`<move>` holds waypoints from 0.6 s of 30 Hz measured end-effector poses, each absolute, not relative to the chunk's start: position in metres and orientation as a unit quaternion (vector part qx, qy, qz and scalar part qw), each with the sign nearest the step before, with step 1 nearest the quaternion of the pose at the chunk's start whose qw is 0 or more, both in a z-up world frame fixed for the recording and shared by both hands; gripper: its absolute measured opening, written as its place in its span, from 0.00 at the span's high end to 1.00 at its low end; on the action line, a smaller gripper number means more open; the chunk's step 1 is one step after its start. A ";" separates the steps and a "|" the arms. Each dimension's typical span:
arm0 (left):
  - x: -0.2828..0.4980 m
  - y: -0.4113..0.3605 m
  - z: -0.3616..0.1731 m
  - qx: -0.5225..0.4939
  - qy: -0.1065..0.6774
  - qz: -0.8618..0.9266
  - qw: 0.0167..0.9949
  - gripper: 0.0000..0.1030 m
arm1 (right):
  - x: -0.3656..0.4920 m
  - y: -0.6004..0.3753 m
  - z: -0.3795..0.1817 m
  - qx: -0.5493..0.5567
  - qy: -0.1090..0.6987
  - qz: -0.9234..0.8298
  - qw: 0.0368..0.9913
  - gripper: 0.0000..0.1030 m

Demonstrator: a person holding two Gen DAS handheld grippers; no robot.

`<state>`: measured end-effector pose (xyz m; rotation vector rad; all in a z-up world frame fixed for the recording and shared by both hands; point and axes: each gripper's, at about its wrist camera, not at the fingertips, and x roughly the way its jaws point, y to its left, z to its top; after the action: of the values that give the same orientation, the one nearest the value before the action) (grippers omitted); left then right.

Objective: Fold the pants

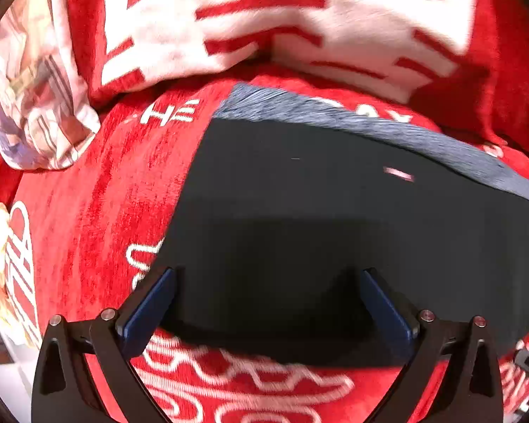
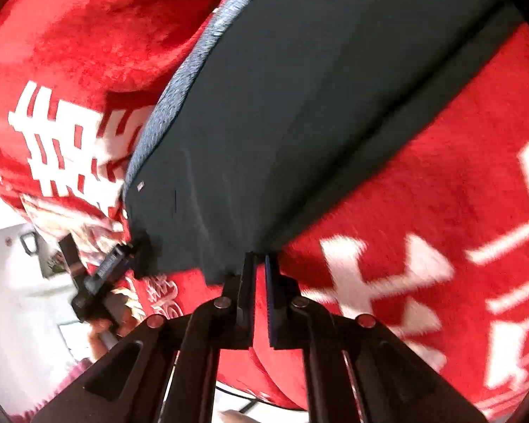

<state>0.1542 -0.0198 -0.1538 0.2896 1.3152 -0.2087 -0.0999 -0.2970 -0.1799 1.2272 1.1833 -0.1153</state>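
Our right gripper (image 2: 261, 264) pinches the pants (image 2: 282, 123) hem; the left gripper (image 1: 268, 278) gapes wide; next we pinch that corner.

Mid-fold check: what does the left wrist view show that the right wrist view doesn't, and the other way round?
Left wrist only: how the left tongs stand, spread wide above the dark pants with nothing between them.

Right wrist only: the right tongs, shut at the pants' near edge; whether they pinch fabric is unclear. Also a hand holding the left tool by the pants' other corner.

Both: the pants with their grey waistband, lying on the red blanket.
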 end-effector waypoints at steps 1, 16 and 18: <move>0.145 -0.026 -0.146 0.134 0.605 -0.112 0.777 0.00 | -0.102 -0.299 -0.171 0.521 0.533 -0.054 0.665 0.90; 0.032 -0.173 -0.183 0.200 0.611 -0.208 0.737 0.00 | -0.080 -0.350 -0.138 0.248 0.584 -0.147 0.759 0.78; 0.029 -0.170 -0.178 0.204 0.613 -0.206 0.735 0.00 | -0.084 -0.343 -0.137 0.231 0.596 -0.145 0.755 0.78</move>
<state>0.0294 -0.1695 -0.1775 0.4495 1.3476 -0.4533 -0.0844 -0.3432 -0.1368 0.5042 1.2991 -0.3157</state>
